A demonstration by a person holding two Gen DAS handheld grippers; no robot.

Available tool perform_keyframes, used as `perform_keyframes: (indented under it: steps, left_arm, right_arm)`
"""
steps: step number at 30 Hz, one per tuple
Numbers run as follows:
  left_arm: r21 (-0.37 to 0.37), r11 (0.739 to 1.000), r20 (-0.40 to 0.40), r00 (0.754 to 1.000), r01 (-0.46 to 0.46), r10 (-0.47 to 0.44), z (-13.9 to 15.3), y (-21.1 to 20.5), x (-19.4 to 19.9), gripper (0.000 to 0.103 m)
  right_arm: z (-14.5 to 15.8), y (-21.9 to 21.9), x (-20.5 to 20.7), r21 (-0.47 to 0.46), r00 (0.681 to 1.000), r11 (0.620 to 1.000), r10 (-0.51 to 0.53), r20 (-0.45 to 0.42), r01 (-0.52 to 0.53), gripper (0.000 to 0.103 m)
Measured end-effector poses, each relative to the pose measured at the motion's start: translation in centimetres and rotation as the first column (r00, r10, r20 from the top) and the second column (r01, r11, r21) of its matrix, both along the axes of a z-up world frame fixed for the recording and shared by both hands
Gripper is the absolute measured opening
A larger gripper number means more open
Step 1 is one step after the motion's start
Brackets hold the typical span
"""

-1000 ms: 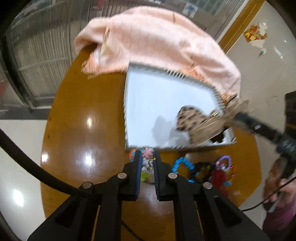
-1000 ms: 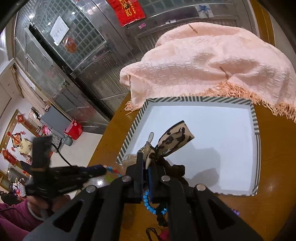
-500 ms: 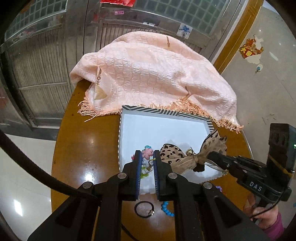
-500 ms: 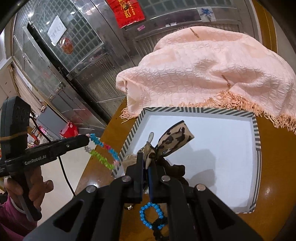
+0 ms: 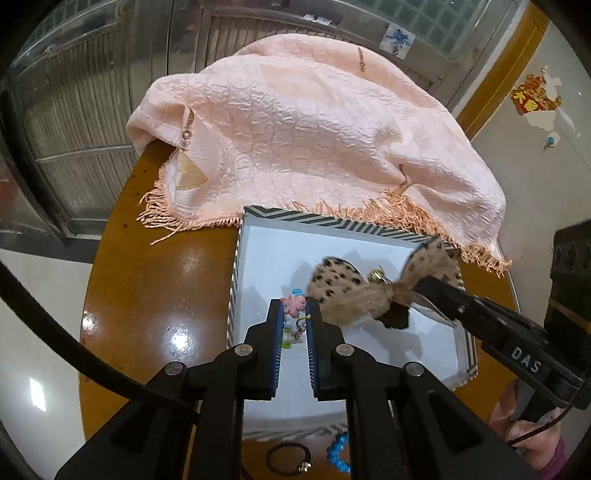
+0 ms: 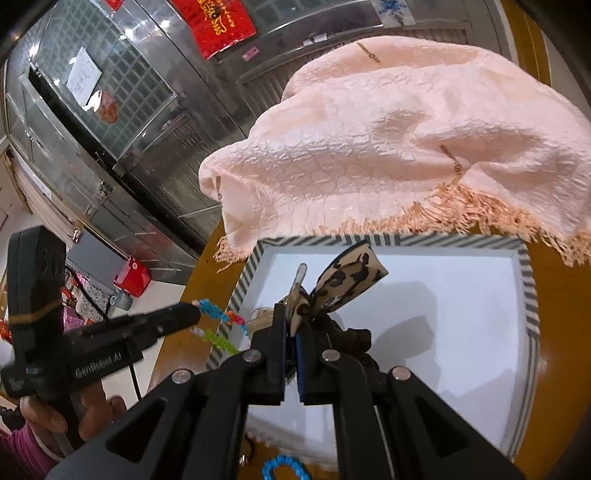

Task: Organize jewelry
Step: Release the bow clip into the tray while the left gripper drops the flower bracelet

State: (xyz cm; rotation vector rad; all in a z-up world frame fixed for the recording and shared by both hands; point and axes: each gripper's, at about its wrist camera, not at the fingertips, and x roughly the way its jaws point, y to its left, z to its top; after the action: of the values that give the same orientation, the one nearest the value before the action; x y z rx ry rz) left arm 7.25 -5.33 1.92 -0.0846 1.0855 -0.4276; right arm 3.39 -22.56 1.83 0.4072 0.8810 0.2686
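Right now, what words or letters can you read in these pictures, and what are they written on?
"DAS": white letters on the right gripper body.
"GenRobot.AI": white letters on the left gripper body.
Red banner on the metal door: gold characters, too blurred to read.
White paper note on the glass: handwriting too small to read.
Red and gold wall decoration: characters not legible.

We note the blue bead bracelet [image 5: 339, 457] partly hidden behind the left gripper [image 5: 294, 314]; the black hair tie [image 5: 287, 459] sits near the picture's bottom edge; the leopard bow [image 5: 351, 291] is blurred.
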Motion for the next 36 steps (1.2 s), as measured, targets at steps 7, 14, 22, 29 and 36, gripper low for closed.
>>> perform_keyframes:
  steps: [7,14,22,29,36]
  left_arm:
    - [0.004,0.999,-0.061,0.997,-0.052,0.052,-2.5,0.8,1.8,0.01]
    - [0.031,0.997,-0.126,0.989,-0.074,0.077,-5.3,1.9,1.7,0.01]
    - [0.06,0.995,-0.109,0.99,-0.085,0.092,-5.9,1.4,1.7,0.013]
    - [0.09,0.993,-0.041,0.995,-0.082,0.086,-4.1,1.1,0.5,0.036]
    - [0.099,0.991,-0.001,0.996,-0.093,0.093,-2.4,1.9,-1.5,0.036]
  right_arm:
    - [-2.4,1.6,5.1,0.011,0.999,1.0,0.028,-0.019,-0.028,0.004]
    - [-5.8,3.4,7.9,-0.056,0.992,0.995,0.08,-0.096,-0.085,0.004]
    - [-6.0,4.0,8.3,-0.113,0.991,0.989,0.089,-0.1,-0.1,0.053]
    - [-3.9,1.4,5.2,-0.048,0.996,0.998,0.031,-0.087,-0.036,0.058]
    - [-1.9,0.4,1.0,-0.035,0.997,0.999,0.016,-0.077,-0.018,0.061]
